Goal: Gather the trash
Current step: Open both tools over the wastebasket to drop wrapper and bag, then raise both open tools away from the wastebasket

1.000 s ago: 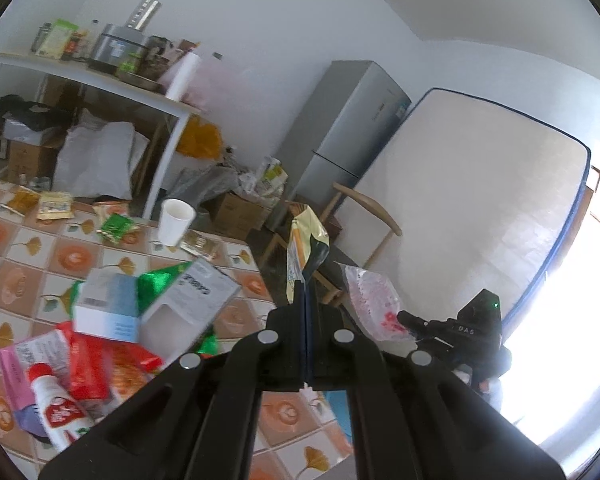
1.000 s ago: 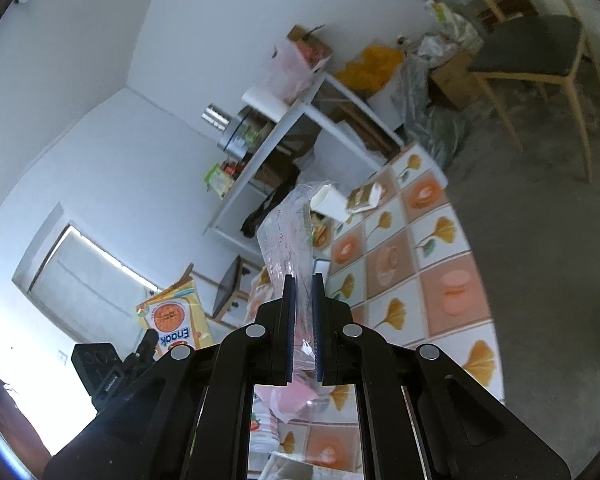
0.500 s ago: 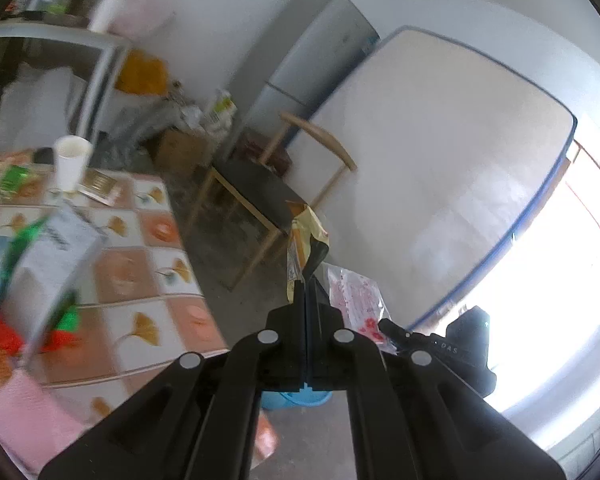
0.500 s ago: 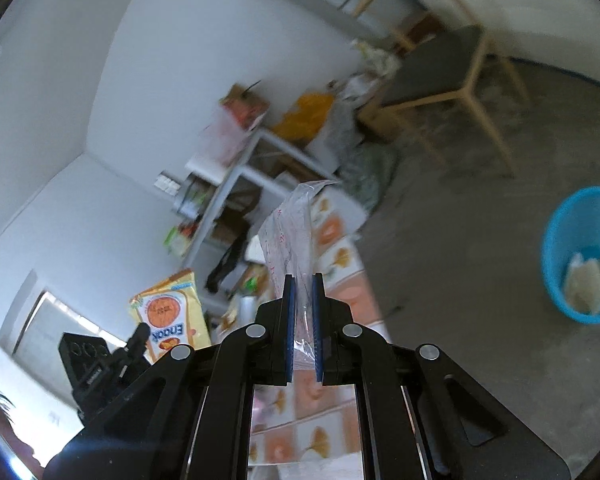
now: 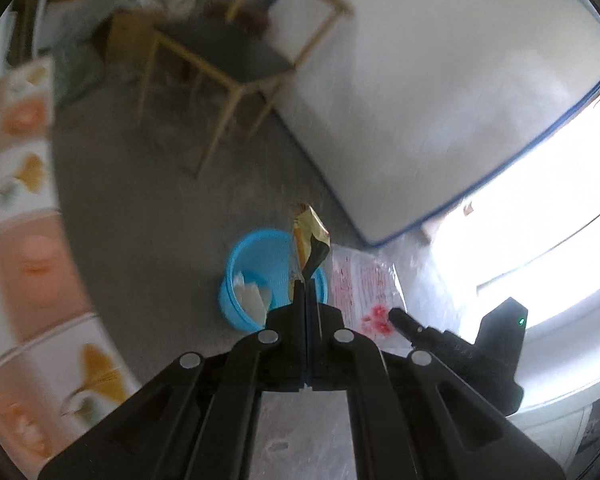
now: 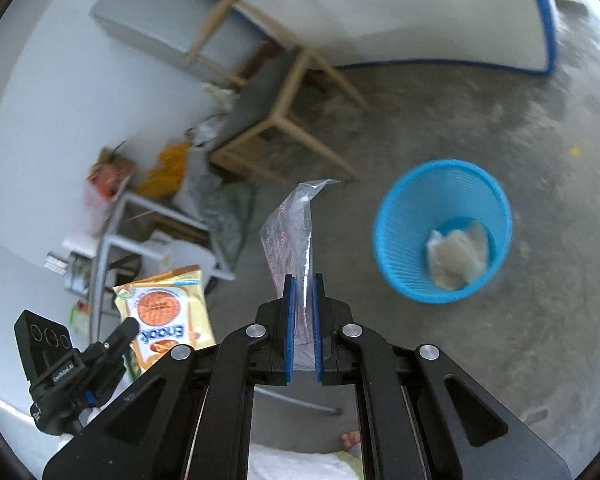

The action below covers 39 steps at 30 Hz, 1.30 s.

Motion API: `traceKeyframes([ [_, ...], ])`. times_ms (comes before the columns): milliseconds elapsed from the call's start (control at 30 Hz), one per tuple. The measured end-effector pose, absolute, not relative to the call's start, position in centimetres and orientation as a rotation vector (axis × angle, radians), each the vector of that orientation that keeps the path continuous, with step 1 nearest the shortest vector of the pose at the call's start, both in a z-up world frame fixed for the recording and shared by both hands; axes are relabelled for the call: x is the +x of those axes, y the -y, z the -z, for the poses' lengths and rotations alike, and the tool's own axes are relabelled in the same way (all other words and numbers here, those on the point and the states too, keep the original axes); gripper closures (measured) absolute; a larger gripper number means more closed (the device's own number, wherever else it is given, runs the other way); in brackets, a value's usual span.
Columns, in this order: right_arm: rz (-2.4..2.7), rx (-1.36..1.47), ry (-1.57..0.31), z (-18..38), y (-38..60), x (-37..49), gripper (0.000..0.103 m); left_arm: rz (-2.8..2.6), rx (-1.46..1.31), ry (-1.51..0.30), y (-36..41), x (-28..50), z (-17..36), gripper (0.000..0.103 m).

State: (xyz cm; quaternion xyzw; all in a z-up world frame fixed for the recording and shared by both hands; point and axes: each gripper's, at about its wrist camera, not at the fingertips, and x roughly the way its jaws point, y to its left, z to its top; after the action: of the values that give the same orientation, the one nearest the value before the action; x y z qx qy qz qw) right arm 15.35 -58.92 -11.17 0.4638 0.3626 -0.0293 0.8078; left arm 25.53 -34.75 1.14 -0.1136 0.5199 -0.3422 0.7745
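Observation:
My left gripper is shut on a yellow snack wrapper that sticks up past its tips; the same wrapper shows in the right wrist view at lower left. My right gripper is shut on a clear plastic bag with red print, seen in the left wrist view as the plastic bag just right of the left gripper. A blue mesh bin stands on the concrete floor with crumpled white paper inside. In the left wrist view the bin lies directly beyond the held wrapper.
A wooden chair with a dark seat stands on the floor beyond the bin. A mattress with blue edging leans on the wall at right. The tiled tabletop edge runs along the left. A grey fridge and a cluttered white shelf stand at the back.
Both grippers swung away from the table and tilted down toward the floor. The blue bin has come into both views and sits closer. The wrapper and the bag stayed held.

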Motion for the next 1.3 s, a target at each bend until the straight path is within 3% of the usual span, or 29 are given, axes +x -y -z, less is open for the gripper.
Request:
traceKeyframes([
  [233,0.191,1.01,-0.843,15.6,61.8,18.1,0.097,0.747,-0.182,-1.247,42.4,29.0,4.7,0.103],
  [267,0.216,1.01,-0.847,16.3,62.4,18.9,0.092,0.754,-0.181,-1.26,43.7,29.7,5.7,0.103],
  [333,0.249,1.017,-0.849,17.1,63.2,19.5,0.085,0.765,-0.16,-1.276,45.6,30.7,7.1,0.095],
  [367,0.276,1.025,-0.855,18.1,63.7,20.0,0.07,0.763,-0.153,-1.282,46.1,31.2,8.0,0.077],
  [400,0.294,1.032,-0.857,18.8,64.1,20.3,0.064,0.742,-0.142,-1.284,46.8,31.4,8.9,0.062],
  [433,0.328,1.039,-0.864,19.9,64.5,20.4,0.061,0.724,-0.13,-1.281,47.2,31.8,9.6,0.059],
  [600,0.388,1.046,-0.889,21.9,65.0,19.4,0.06,0.724,-0.123,-1.268,47.1,31.5,10.3,0.052],
  [867,0.396,0.991,-0.834,18.9,64.4,17.4,0.06,0.752,-0.155,-1.168,44.8,30.4,5.1,0.051],
  [1033,0.332,0.904,-0.766,14.6,62.5,16.6,0.059,0.808,-0.169,-1.041,42.0,27.7,-1.6,0.051],
  [1200,0.211,0.762,-0.659,7.6,58.6,14.5,0.054,0.829,-0.124,-0.83,36.4,21.8,-9.6,0.04],
  [1300,0.127,0.665,-0.611,3.4,55.7,13.1,0.045,0.806,-0.118,-0.737,31.9,18.5,-12.5,0.035],
])
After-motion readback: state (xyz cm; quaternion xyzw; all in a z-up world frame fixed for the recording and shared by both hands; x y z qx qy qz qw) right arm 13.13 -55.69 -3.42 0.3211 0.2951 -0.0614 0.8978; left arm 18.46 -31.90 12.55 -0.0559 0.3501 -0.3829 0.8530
